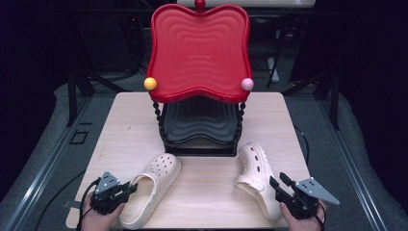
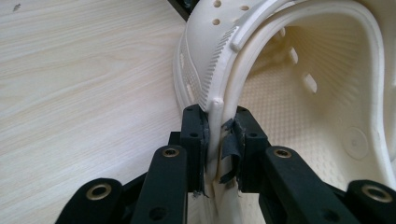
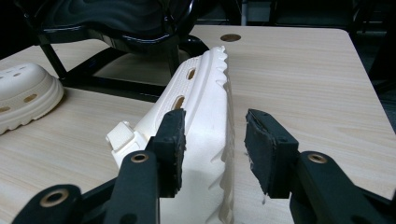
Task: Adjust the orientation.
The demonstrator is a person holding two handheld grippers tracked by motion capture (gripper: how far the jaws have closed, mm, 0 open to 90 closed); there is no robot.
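Two cream clogs lie on the wooden table (image 1: pixel 202 192). The left clog (image 1: pixel 153 185) stands upright, toe towards the stand. My left gripper (image 1: pixel 130 187) is at its heel end, and in the left gripper view the left gripper (image 2: pixel 217 140) is shut on that left clog's (image 2: pixel 299 93) side rim, both pads pressed against it. The right clog (image 1: pixel 255 173) lies on its side. My right gripper (image 1: pixel 278 179) is at its heel. In the right gripper view the right gripper (image 3: pixel 215 149) straddles the right clog (image 3: pixel 205 116); the right-hand pad (image 3: pixel 261 144) stands clear of the sole.
A two-tier stand sits at the table's far middle, with a red wavy tray (image 1: pixel 199 48) on top and a black tray (image 1: pixel 199 120) below. Yellow (image 1: pixel 150 83) and pink (image 1: pixel 247 84) balls mark its front corners. The table's front edge is close to both hands.
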